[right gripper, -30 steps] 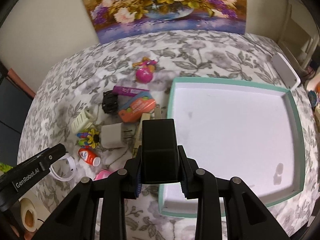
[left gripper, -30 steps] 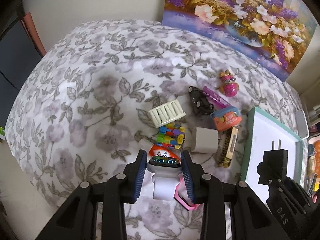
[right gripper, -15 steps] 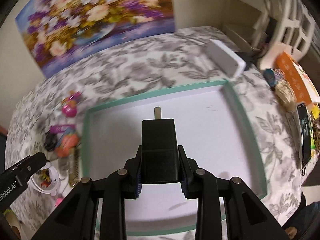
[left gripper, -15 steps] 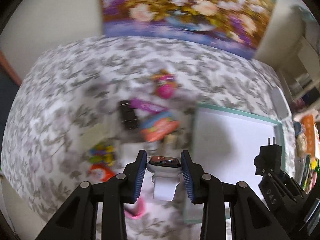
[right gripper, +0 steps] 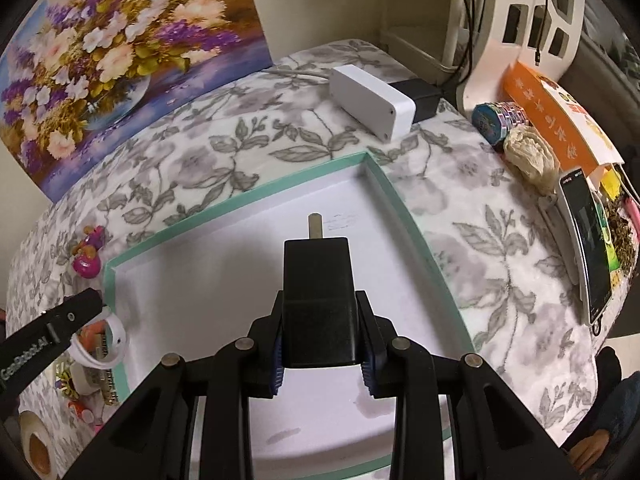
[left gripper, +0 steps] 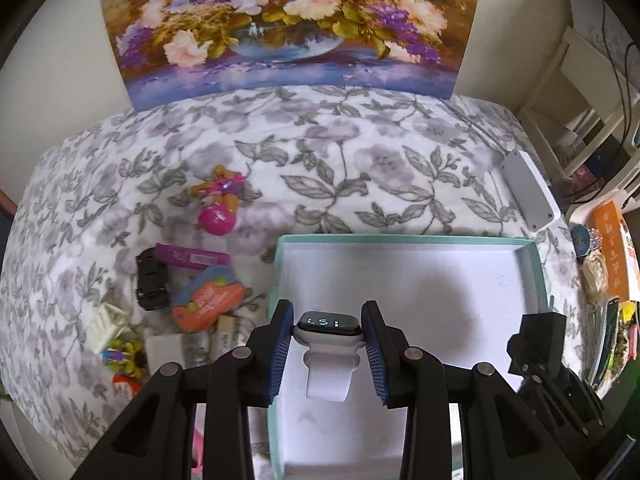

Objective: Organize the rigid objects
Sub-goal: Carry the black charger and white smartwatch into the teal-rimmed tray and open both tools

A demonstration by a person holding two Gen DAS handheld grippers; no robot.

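My left gripper [left gripper: 326, 330] is shut on a white smartwatch [left gripper: 328, 330] with a lit dark screen, held above the near-left part of the white tray with a teal rim [left gripper: 400, 239]. My right gripper [right gripper: 320, 338] is shut on a black plug adapter [right gripper: 318, 300], prong forward, over the same tray [right gripper: 256, 194]. The adapter [left gripper: 538, 344] also shows at the right of the left wrist view. Nothing lies in the tray's visible floor. The watch [right gripper: 102, 342] and left gripper show at the left edge of the right wrist view.
Left of the tray lies a pile: pink doll [left gripper: 220, 204], purple tube [left gripper: 192, 258], black toy car [left gripper: 150, 282], orange case [left gripper: 208, 300], white charger [left gripper: 164, 352], cream clip [left gripper: 106, 320]. A white box [right gripper: 370, 98], phone [right gripper: 590, 240] and orange packet [right gripper: 560, 124] sit right. A flower painting [left gripper: 288, 20] stands behind.
Both grippers have swung right, from over the pile to over the tray, still carrying the watch and the adapter. The right gripper now faces the tray's far right corner.
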